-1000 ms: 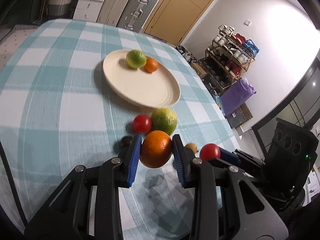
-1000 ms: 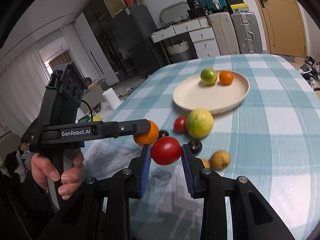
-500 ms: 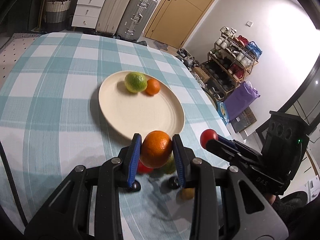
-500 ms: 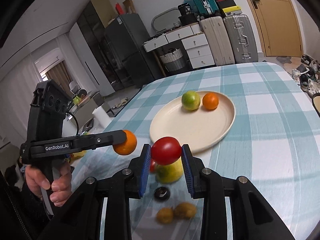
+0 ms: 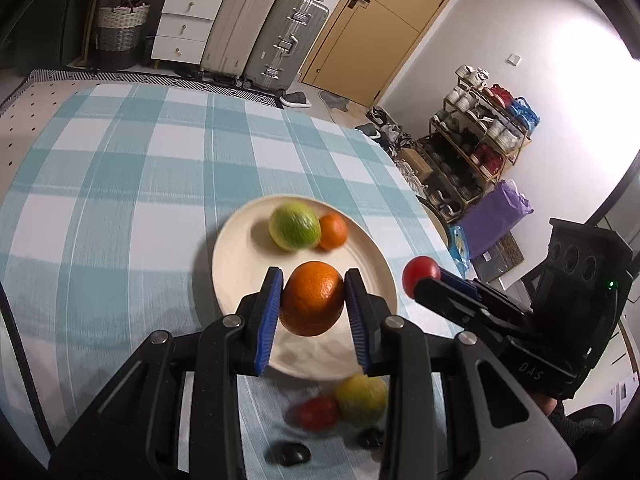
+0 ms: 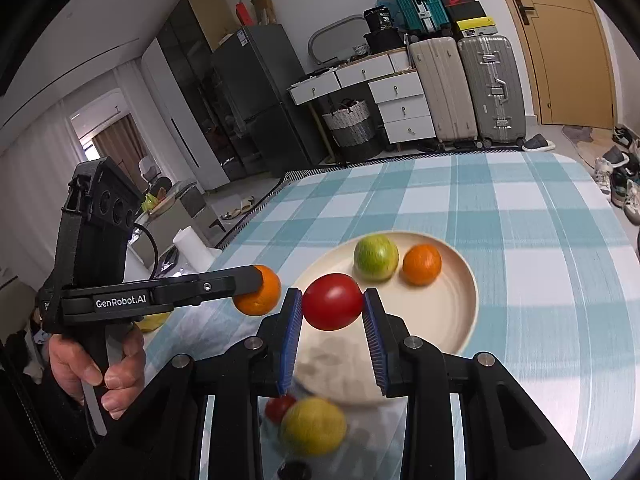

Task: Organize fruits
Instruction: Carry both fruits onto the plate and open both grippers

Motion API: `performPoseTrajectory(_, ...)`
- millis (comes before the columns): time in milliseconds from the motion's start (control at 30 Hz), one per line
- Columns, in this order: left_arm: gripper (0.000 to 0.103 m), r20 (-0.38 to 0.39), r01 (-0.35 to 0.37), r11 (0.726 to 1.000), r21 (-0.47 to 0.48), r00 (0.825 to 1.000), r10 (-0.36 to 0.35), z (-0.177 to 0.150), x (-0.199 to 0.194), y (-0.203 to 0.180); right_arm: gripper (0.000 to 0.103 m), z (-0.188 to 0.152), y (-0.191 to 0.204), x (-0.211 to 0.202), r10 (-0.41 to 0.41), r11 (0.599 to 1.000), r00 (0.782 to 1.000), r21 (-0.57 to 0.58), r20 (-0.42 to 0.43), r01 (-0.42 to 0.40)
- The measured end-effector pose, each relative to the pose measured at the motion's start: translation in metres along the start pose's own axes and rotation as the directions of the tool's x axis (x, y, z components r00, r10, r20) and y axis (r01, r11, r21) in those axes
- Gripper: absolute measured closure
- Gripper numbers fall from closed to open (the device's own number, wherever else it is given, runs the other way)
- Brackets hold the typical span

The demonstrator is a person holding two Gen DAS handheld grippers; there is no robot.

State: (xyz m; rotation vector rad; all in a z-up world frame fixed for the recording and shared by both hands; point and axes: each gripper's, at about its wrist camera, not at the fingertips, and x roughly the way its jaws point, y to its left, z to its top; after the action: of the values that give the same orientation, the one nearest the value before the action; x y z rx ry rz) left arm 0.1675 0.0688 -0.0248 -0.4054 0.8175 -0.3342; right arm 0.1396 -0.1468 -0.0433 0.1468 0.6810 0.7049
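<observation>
My left gripper [image 5: 313, 300] is shut on a large orange [image 5: 312, 298], held in the air over the near part of the cream plate [image 5: 232, 256]. My right gripper [image 6: 332, 304] is shut on a red tomato [image 6: 333, 301], also above the plate's [image 6: 460, 320] near edge. On the plate lie a green citrus fruit [image 5: 294, 226] and a small orange [image 5: 333, 231]. Each view shows the other gripper beside it: the tomato [image 5: 421, 275] at the right, the orange [image 6: 258, 290] at the left.
On the checked tablecloth [image 5: 120, 184] just in front of the plate lie a yellow-green fruit [image 6: 313, 425], a small red tomato [image 6: 281, 407] and dark small fruits [image 5: 289, 452]. A hand [image 6: 100, 368] holds the left gripper's handle. Suitcases and drawers stand beyond the table.
Both grippers have carried their fruits forward and a little upward, from above the loose fruits to over the plate's near edge. The loose fruits now lie under and behind the fingers.
</observation>
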Motion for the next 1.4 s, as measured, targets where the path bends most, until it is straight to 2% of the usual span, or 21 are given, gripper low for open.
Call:
performPoseTrajectory(267,0.074,-0.026,-0.016,1.000,-0.005,1.000,0.015,0.028,0.034,0.021,0.072,0.017,-0.002,0.047,-0.039,0.999,0.995,-0.024,-0.089,0.037)
performPoseTrajectory(633,0.074,-0.079,-0.014,0.999,-0.034,0.997,0.012,0.043,0.081,0.042,0.071,0.015,-0.002,0.095,0.000,1.000,0.979,-0.011,-0.203,-0.002)
performPoseTrajectory(1000,0.074,-0.107,-0.007,0.999,-0.050,0.994,0.002,0.049,0.106,0.048,0.071,0.009,-0.006,0.122,0.048,0.998,0.965,0.054,-0.260,-0.036)
performPoseTrajectory(1200,0.074,-0.108,-0.012,0.999,-0.048,0.994,0.006,0.053,0.110,0.048,0.071,0.009,-0.004,0.127,0.024,0.999,0.965,0.051,-0.260,-0.011)
performPoseTrajectory(1300,0.074,-0.105,-0.013,0.999,-0.034,0.994,0.009,0.056,0.110,0.046,0.064,0.012,-0.006,0.126,0.020,0.998,0.969,0.070,-0.245,-0.003)
performPoseTrajectory(1367,0.074,-0.107,-0.016,0.999,-0.030,0.994,0.013,0.057,0.109,0.044,0.051,0.014,-0.006,0.121,0.024,0.997,0.977,0.076,-0.214,-0.008)
performPoseTrajectory(1400,0.074,-0.107,-0.013,0.999,-0.030,0.994,0.010,0.057,0.108,0.044,0.050,0.014,-0.005,0.118,0.025,0.997,0.979,0.073,-0.201,-0.010)
